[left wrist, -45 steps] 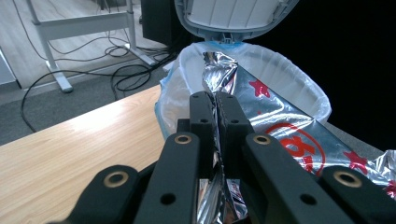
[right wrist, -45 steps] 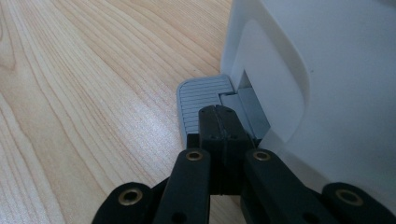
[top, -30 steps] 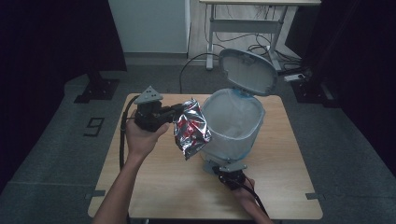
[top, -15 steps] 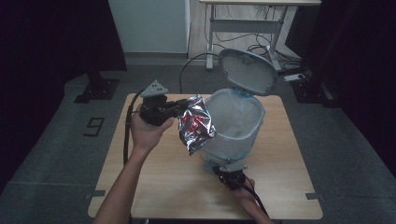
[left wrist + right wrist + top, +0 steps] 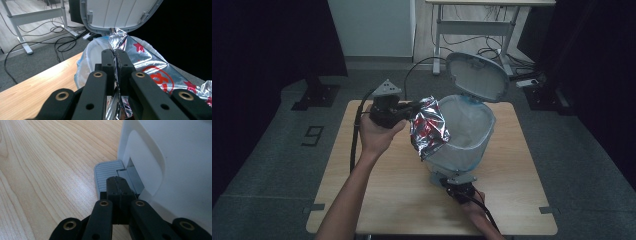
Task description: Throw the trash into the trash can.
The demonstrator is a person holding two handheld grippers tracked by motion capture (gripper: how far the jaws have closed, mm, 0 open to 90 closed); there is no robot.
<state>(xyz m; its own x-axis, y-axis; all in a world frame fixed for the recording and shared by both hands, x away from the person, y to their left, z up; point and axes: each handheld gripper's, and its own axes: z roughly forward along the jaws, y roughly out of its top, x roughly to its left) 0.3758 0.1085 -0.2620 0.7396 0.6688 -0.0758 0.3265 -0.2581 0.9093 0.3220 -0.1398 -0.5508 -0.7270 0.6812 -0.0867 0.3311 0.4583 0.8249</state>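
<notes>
A: From the high view, how far along?
B: Lid [image 5: 475, 76] up; bag [image 5: 429, 128] at the bin [image 5: 464, 131] rim, not dropped.
A: Left gripper view?
B: Left tongs [image 5: 115, 55] clamped on the bag [image 5: 147, 67].
A: Right gripper view?
B: Right tongs [image 5: 117, 181] together, pressing the pedal [image 5: 106, 173]. Release remains.

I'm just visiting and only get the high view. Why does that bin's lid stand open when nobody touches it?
Observer: The right gripper, jaws shut, presses down on the bin's pedal.
Operator: And the shiny bag?
Observer: The left gripper is shut on the foil bag, pinching its edge.
Operator: Is the bin lined?
Observer: Yes, a thin plastic liner folds over the rim, under the raised lid.
</notes>
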